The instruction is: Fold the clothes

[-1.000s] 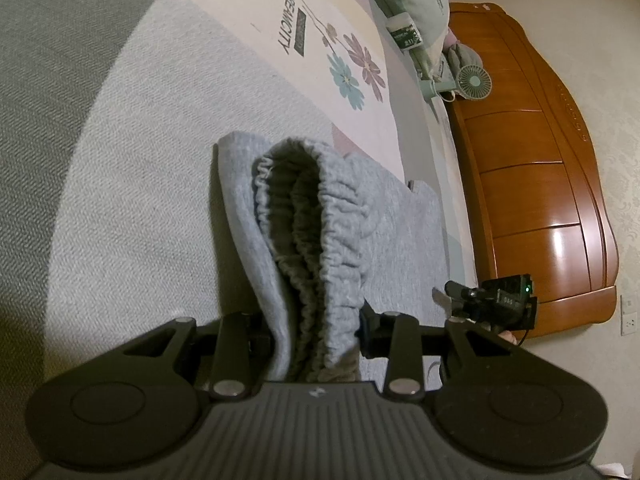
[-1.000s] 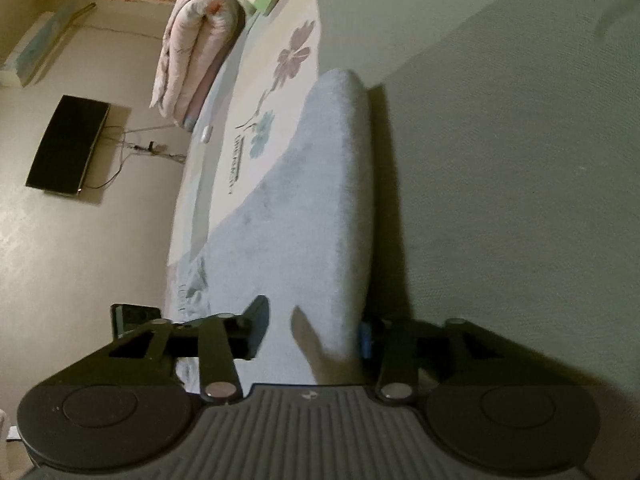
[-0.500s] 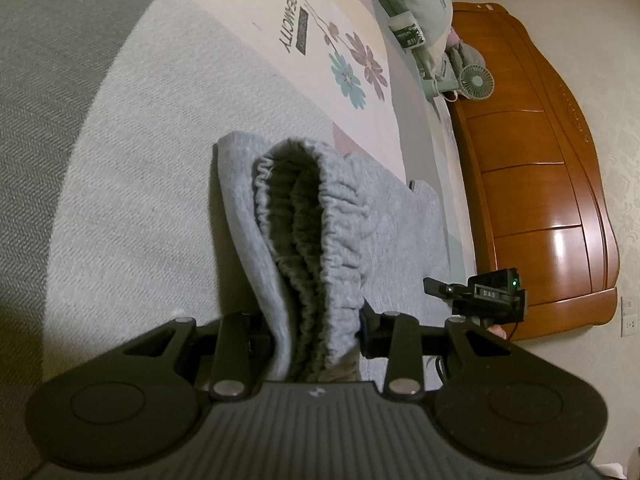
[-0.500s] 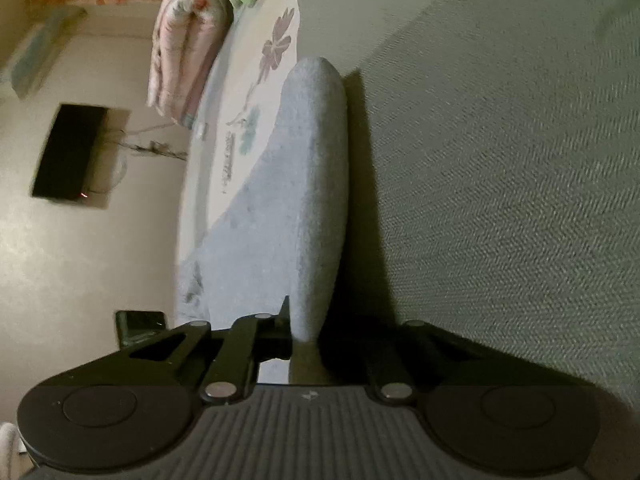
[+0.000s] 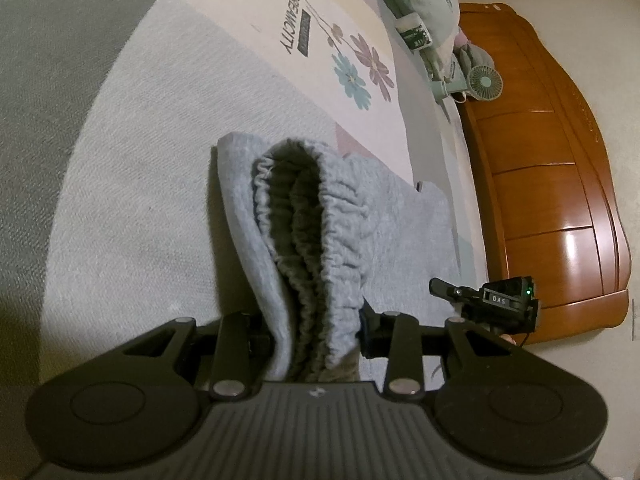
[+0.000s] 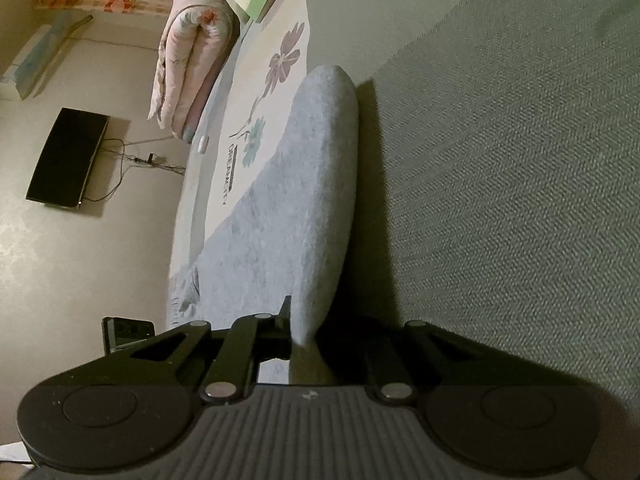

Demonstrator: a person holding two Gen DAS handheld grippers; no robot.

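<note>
The left hand-held gripper (image 5: 318,336) is clamped on the gathered elastic waistband (image 5: 316,240) of a pair of grey sweatpants (image 5: 392,236), the bunched layers filling the gap between its jaws. The right hand-held gripper (image 6: 306,340) is pinched down on a thin folded edge of the same grey sweatpants (image 6: 304,184). The garment runs straight ahead of each gripper over the bed (image 5: 132,184), partly lifted off the grey woven cover.

The likeliest trouble sits at the right gripper: only a narrow edge of cloth appears to be caught between its jaws, so a pull to carry the fold across could drag the fabric free and let that side drop. At the left gripper the thick waistband looks bunched unevenly, so some layers may slip out while others hold, leaving a skewed fold. If the two grippers travel at different paces, the cloth between them would likely twist or crease.

Ahead of the left gripper and slightly to its right, the printed sheet (image 5: 320,40) reads "DREAMCITY" beside flower motifs. To the far right of that gripper the other device carries a small plate reading "DAS" (image 5: 498,300). The labels on the pillow and packet further ahead are too small to read.
</note>
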